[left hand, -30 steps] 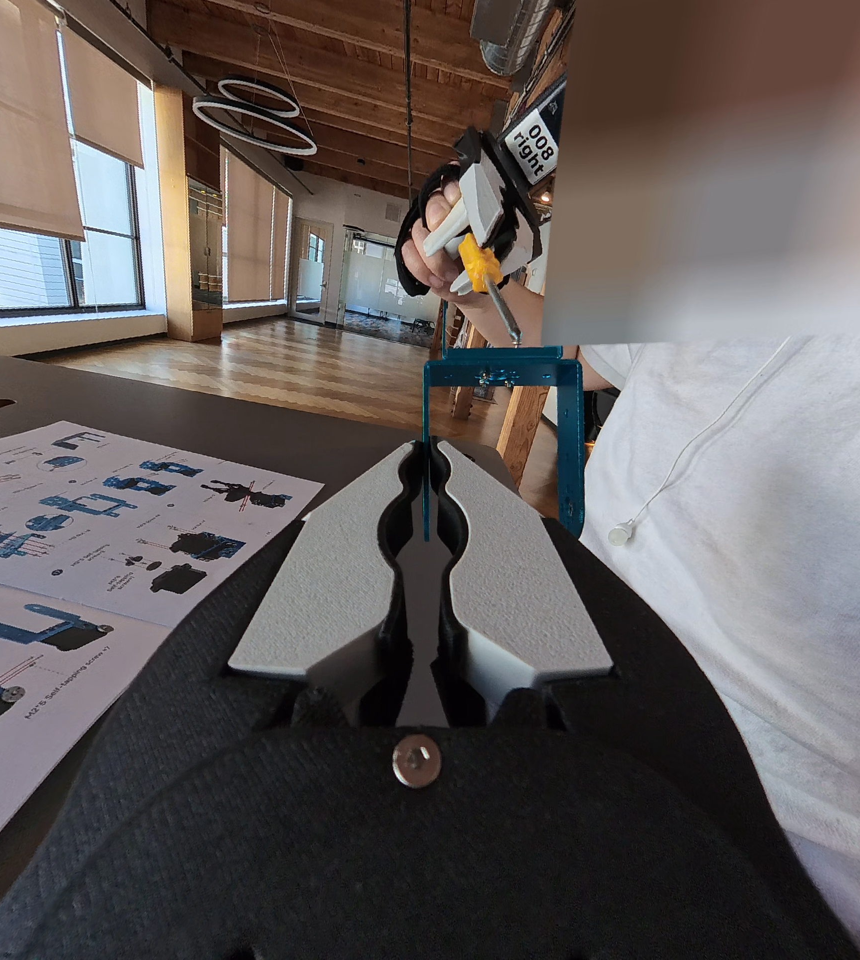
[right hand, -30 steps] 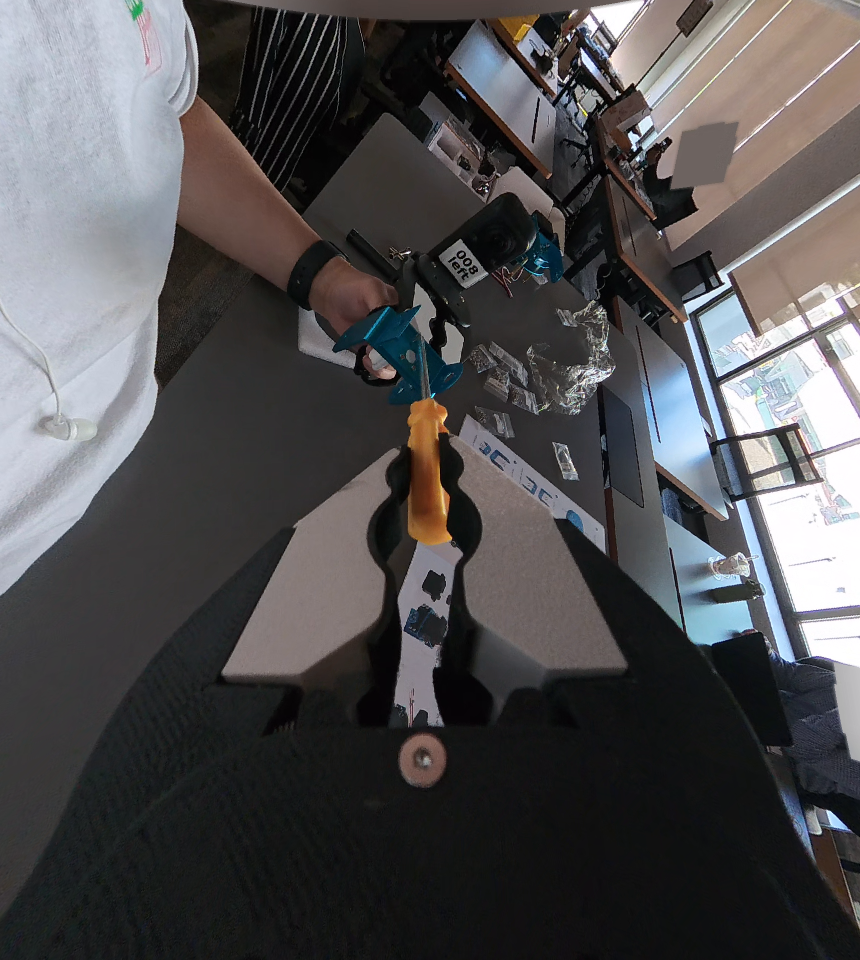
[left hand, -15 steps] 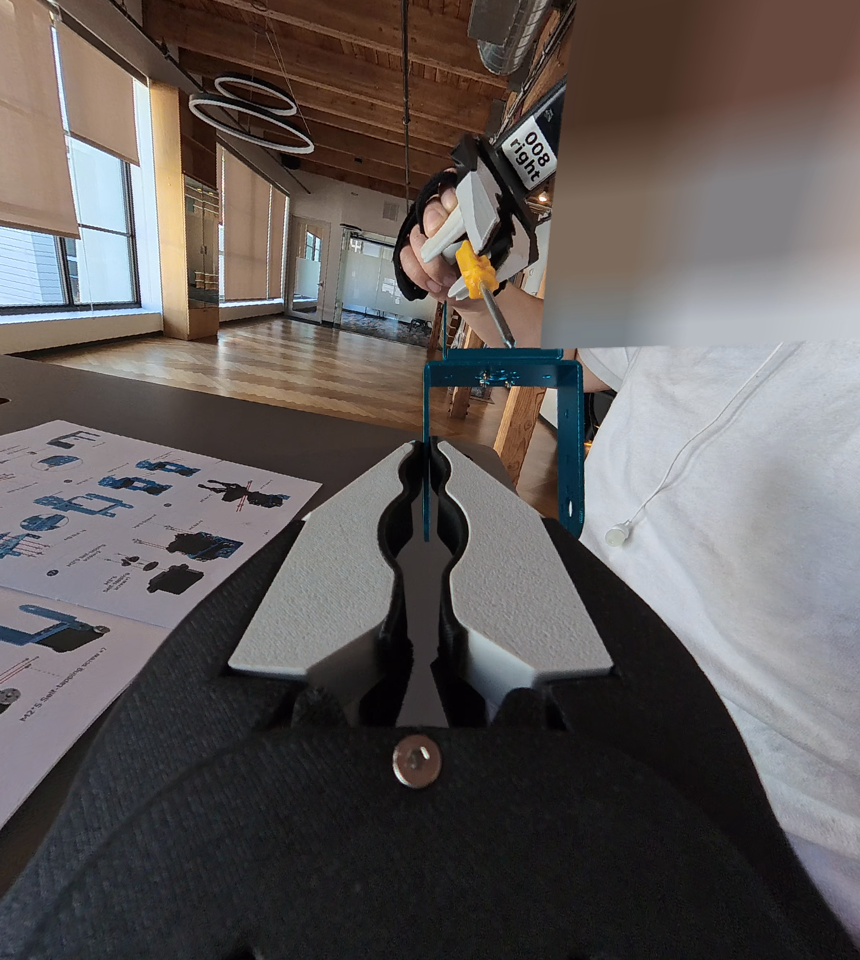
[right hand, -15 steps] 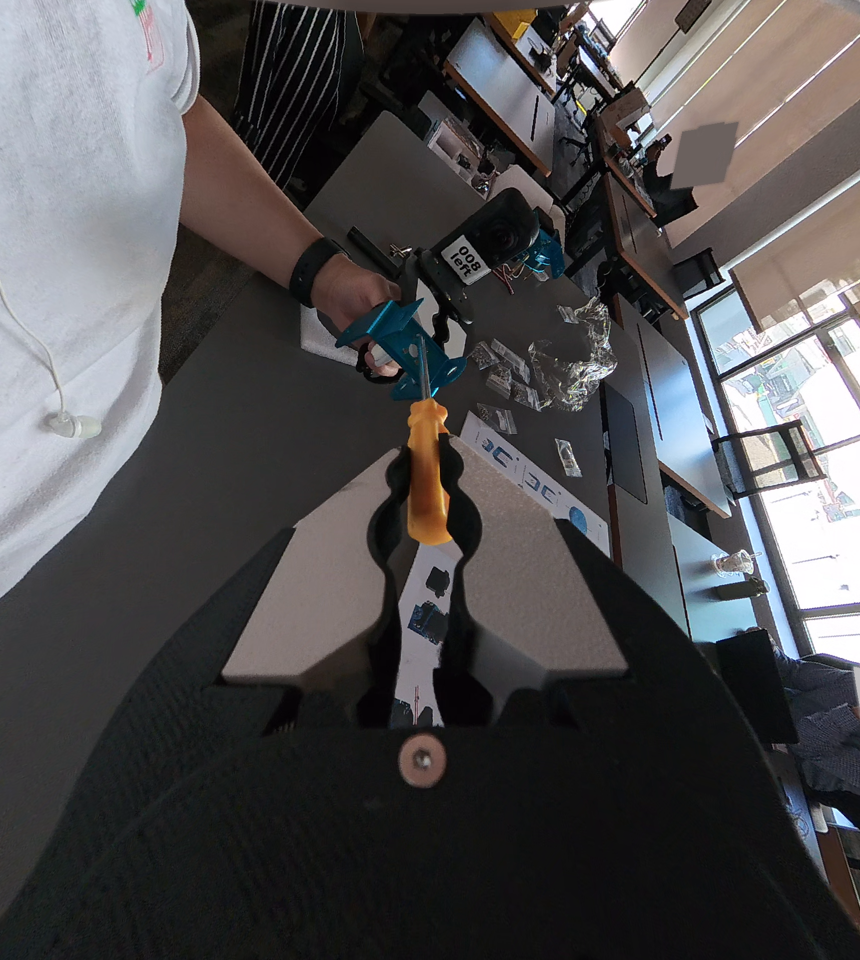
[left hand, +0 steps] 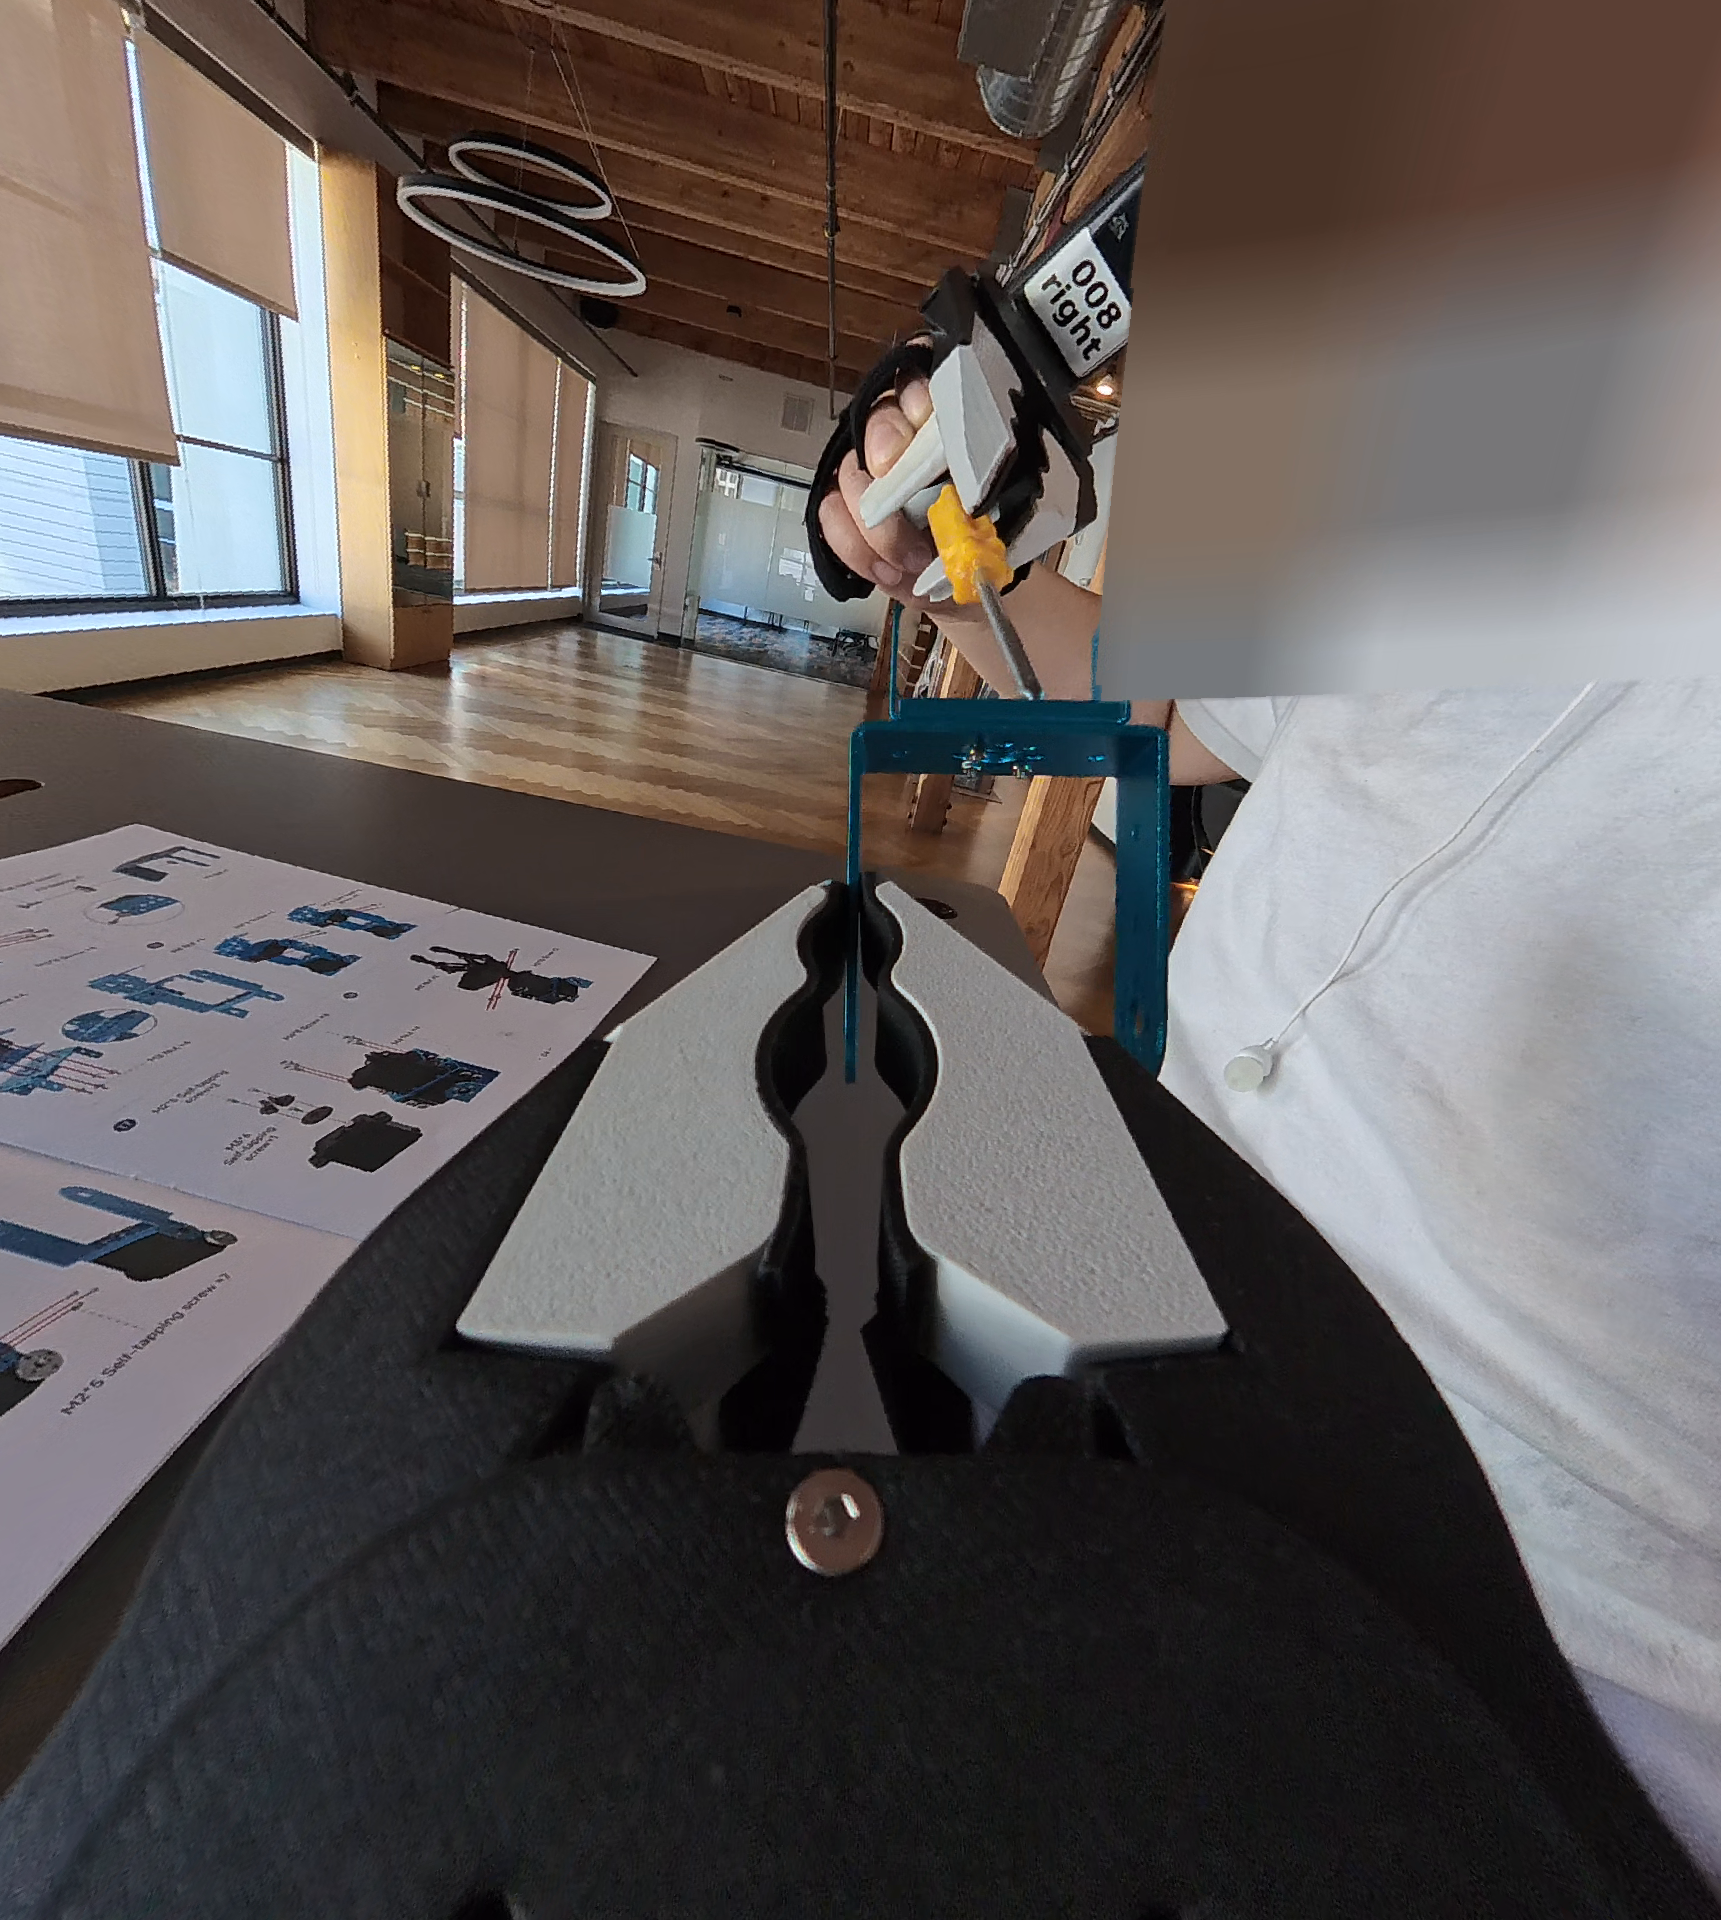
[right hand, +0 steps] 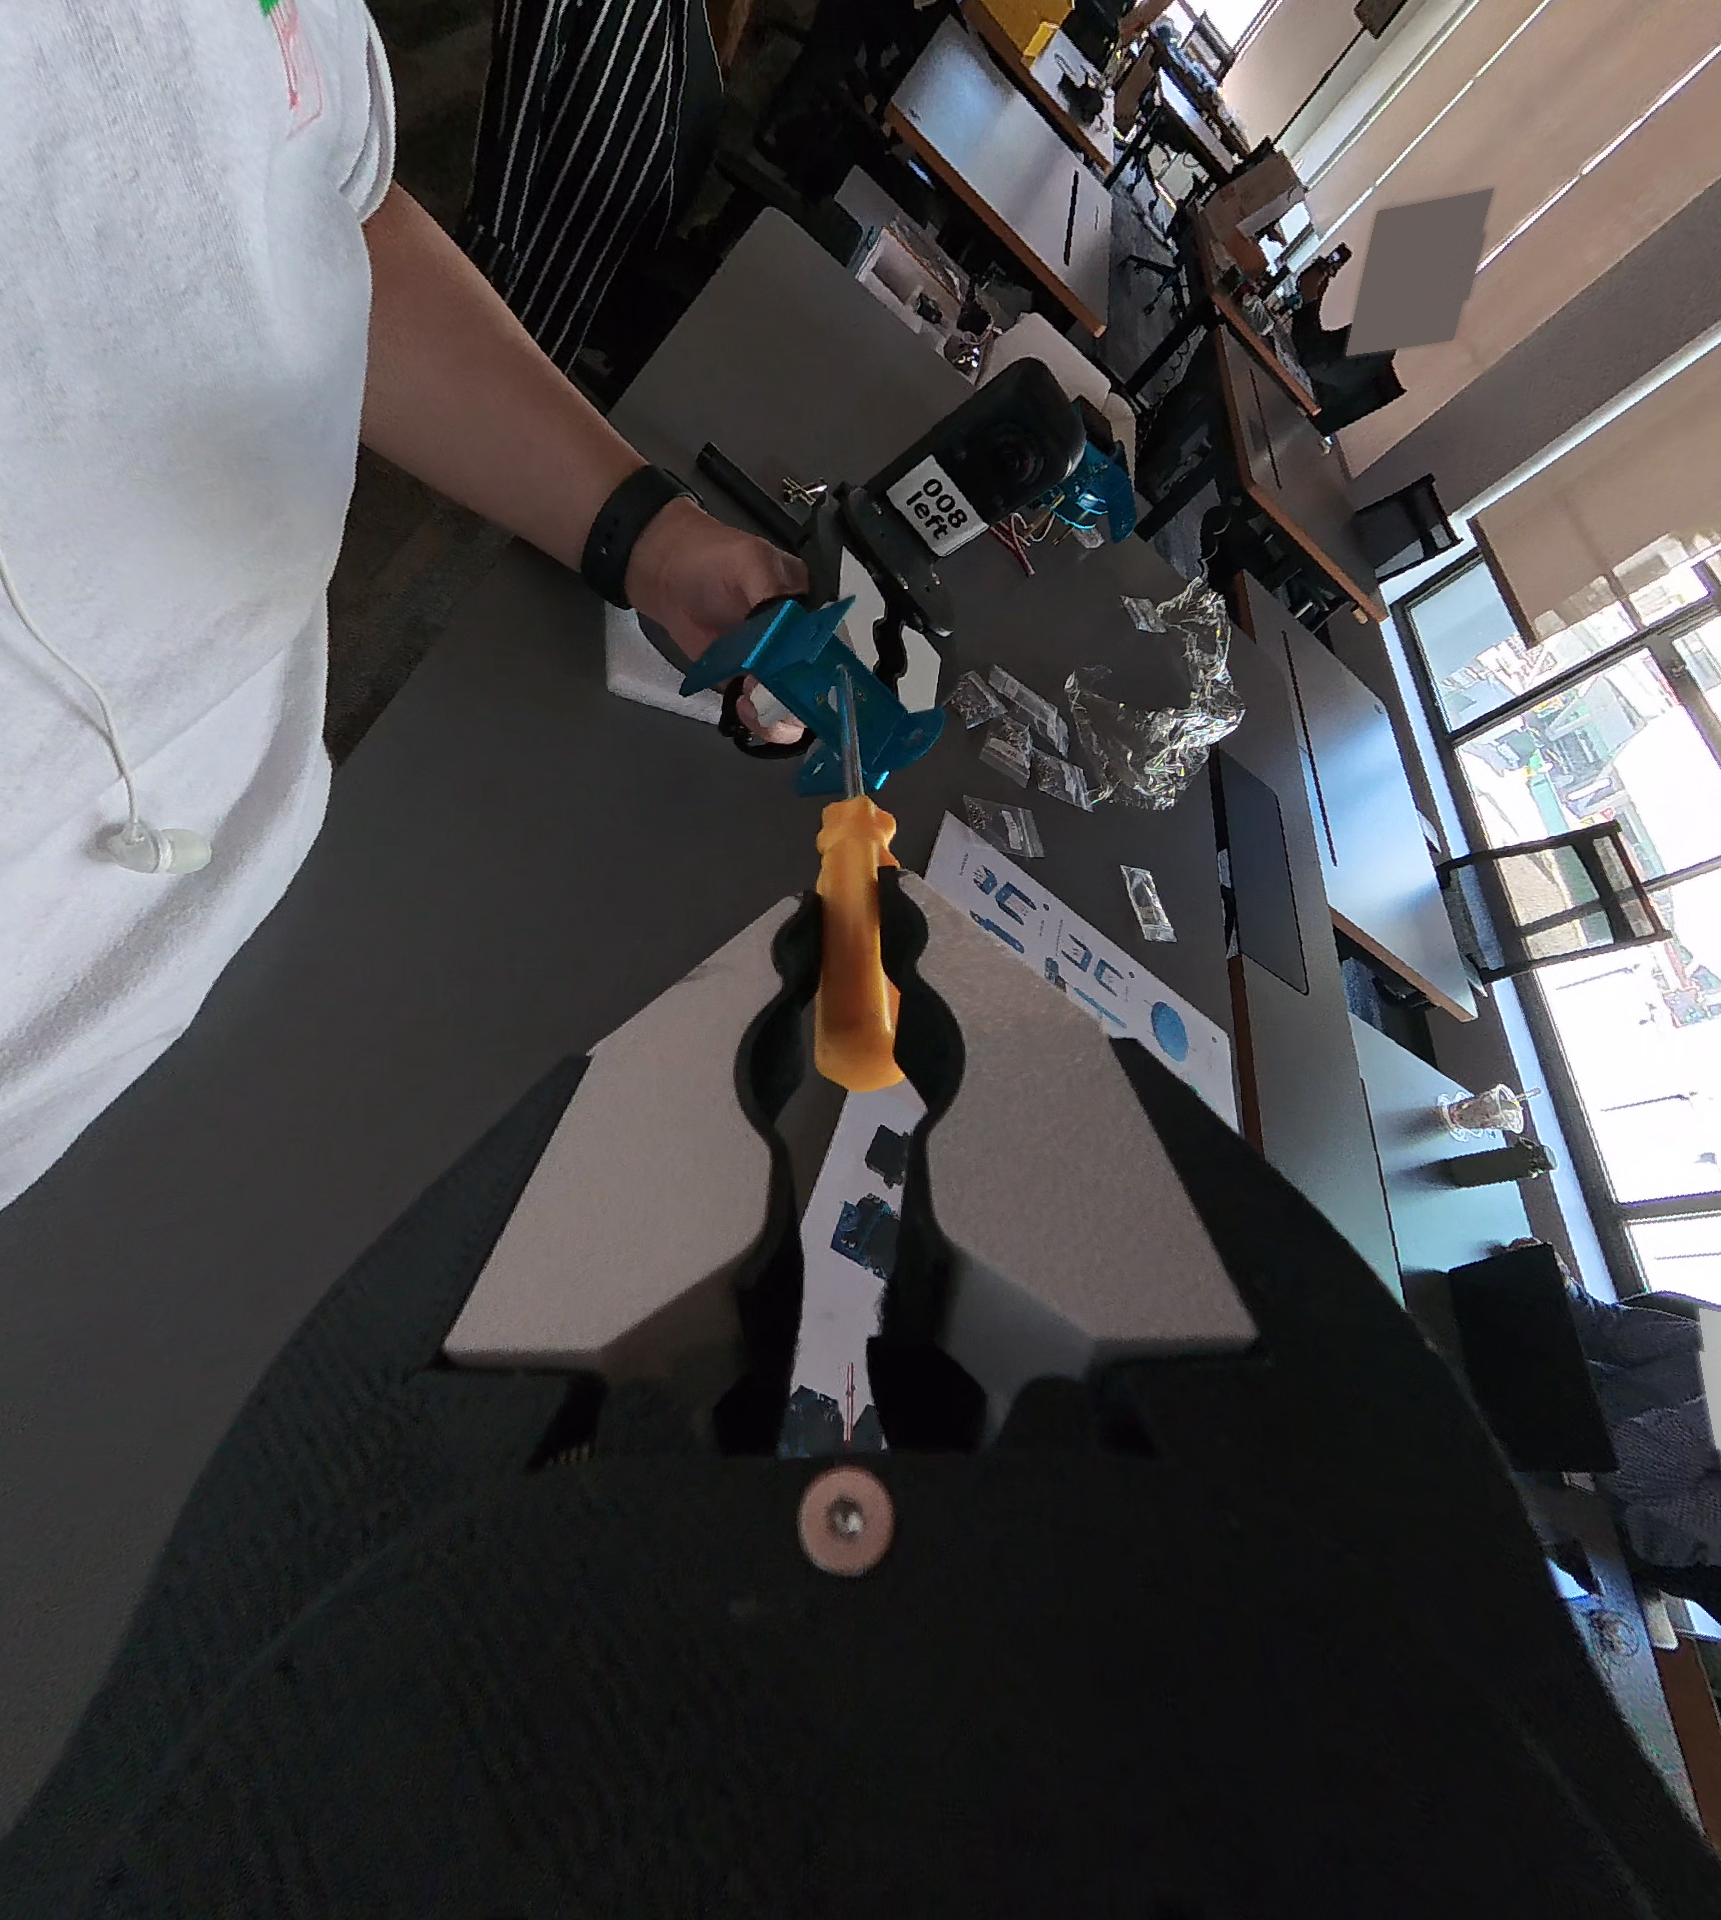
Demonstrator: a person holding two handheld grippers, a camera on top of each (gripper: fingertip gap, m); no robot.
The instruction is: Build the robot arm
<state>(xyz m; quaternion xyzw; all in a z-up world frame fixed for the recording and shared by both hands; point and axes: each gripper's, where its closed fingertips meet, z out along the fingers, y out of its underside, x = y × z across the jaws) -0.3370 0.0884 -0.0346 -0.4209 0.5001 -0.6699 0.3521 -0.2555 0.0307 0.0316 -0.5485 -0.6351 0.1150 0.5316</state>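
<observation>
Our left tool (left hand: 854, 914) is clamped on one leg of the blue bracket (left hand: 1142, 894), holding it above the bench (right hand: 420, 831). Our right tool (right hand: 851, 883) grips the screwdriver (right hand: 851, 977) by its handle; its shaft points straight ahead and down, tip touching the bracket's top face. Small clear bags (right hand: 1017, 727) lie beyond, contents too small to tell.

We're in an open loft-style office doubling as a maker space: exposed timber ceiling (left hand: 731, 114), ring-shaped pendant lights (left hand: 523, 223), a herringbone wood floor (left hand: 544, 717) and tall windows with roller blinds (left hand: 14, 239). Rows of long desks (right hand: 1022, 177) carry electronics clutter, and on the dark worktable (right hand: 482, 894) lie printed assembly sheets (left hand: 201, 997), small parts bags (right hand: 1022, 727) and crumpled plastic wrap (right hand: 1157, 707).
</observation>
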